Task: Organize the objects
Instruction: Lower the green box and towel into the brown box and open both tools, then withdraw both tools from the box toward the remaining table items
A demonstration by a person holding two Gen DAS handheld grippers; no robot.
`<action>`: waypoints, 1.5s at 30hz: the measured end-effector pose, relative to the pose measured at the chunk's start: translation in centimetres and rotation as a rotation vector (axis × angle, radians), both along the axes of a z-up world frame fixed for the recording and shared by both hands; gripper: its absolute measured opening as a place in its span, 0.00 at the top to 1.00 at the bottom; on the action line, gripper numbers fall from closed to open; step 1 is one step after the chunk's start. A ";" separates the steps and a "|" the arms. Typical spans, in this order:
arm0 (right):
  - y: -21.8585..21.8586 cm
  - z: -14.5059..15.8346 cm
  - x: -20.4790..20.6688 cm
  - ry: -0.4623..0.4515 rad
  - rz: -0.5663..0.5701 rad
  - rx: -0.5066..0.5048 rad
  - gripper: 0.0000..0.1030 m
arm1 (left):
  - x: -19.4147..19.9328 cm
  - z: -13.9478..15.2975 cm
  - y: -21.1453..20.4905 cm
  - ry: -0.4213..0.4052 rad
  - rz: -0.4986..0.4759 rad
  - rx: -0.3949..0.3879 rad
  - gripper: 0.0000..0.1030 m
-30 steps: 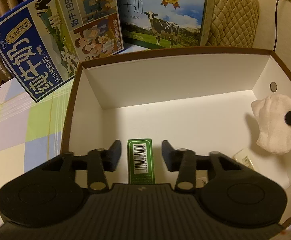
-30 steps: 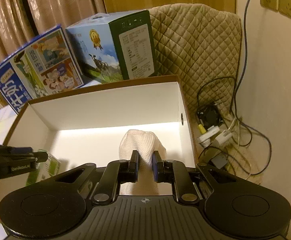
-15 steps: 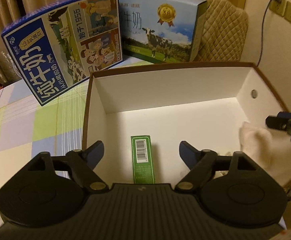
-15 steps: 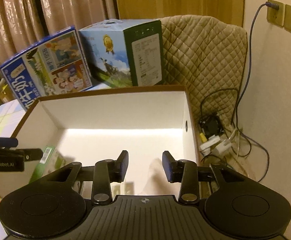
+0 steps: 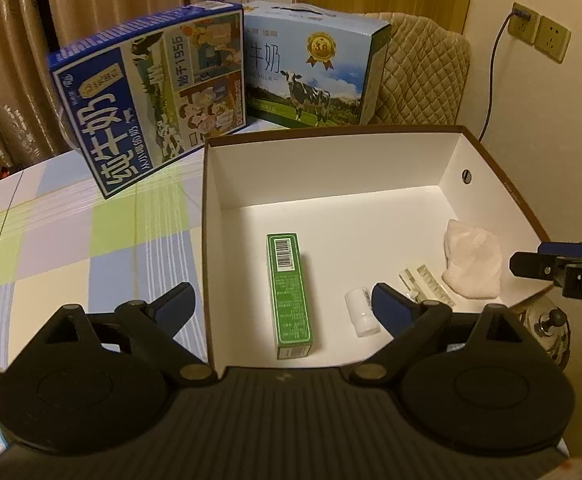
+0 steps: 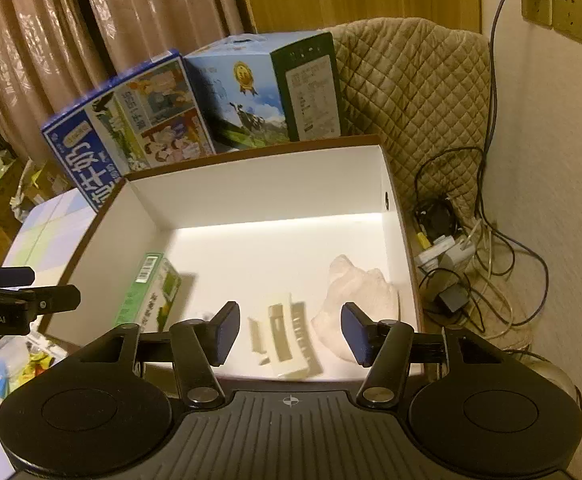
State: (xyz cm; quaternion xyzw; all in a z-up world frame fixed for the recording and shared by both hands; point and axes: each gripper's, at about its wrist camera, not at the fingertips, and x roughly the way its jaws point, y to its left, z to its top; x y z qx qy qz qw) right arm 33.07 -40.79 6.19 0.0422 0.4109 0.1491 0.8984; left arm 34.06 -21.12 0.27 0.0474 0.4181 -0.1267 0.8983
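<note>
Both claws hang spread wide and empty over the near edge of the white cardboard box (image 5: 331, 168): the left claw (image 5: 283, 304) above the green carton (image 5: 289, 292) lying flat on the box floor, the right claw (image 6: 289, 330) nearer the crumpled white cloth (image 6: 357, 292) by the right wall. Between carton and cloth lie a small white bottle (image 5: 360, 312) and a pale packet (image 6: 283, 332), and two milk cartons stand on the checked surface (image 5: 71, 248) behind.

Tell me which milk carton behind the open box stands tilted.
The dark blue milk carton with cartoon panels, on the left. It leans on one corner; the light blue cow carton beside it sits flat.
</note>
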 end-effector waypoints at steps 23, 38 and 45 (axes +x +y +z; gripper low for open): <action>5.2 0.9 -6.8 0.043 0.111 0.067 0.47 | -8.3 1.6 4.5 -0.004 0.060 -0.032 0.01; 11.6 0.4 -10.4 0.055 0.211 0.057 0.47 | -13.3 0.5 11.4 0.030 0.180 0.001 0.01; 15.2 -0.5 -11.7 0.071 0.270 0.035 0.47 | -15.4 -0.6 15.3 0.066 0.241 0.001 0.01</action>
